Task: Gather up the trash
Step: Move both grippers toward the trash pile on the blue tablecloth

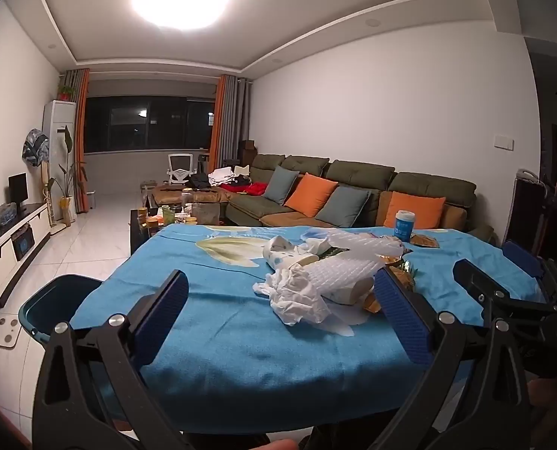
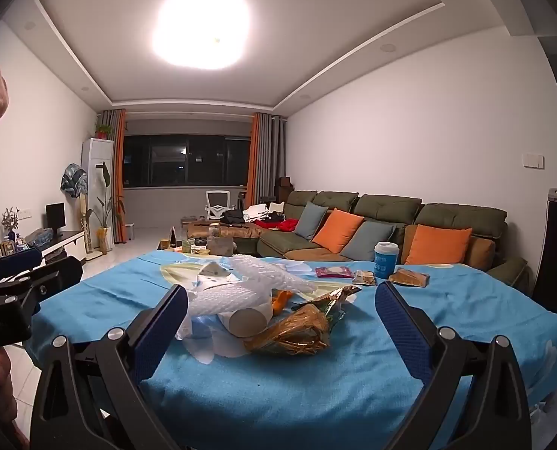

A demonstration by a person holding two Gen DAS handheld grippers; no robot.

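Note:
A heap of trash lies mid-table on the blue cloth (image 1: pixel 241 356). It holds a crumpled white tissue (image 1: pixel 297 296), white foam netting (image 1: pixel 346 270), a cardboard tube (image 1: pixel 357 288), a dotted paper cup (image 1: pixel 278 253) and a gold foil wrapper (image 2: pixel 297 330). My left gripper (image 1: pixel 280 277) is open just short of the tissue, nothing between its pads. My right gripper (image 2: pixel 282 290) is open in front of the foil wrapper and tube (image 2: pixel 246 322), also holding nothing. Each gripper shows at the edge of the other's view, the right gripper (image 1: pixel 498 262) and the left gripper (image 2: pixel 42 264).
A dark teal bin (image 1: pixel 53 300) stands on the floor by the table's left edge, next to a white floor scale (image 1: pixel 6 332). A blue-and-white canister (image 2: pixel 385 260) and small snack packets (image 2: pixel 334 272) sit at the far side. Beyond are a green sofa (image 1: pixel 353 187) and a cluttered coffee table (image 1: pixel 173 213).

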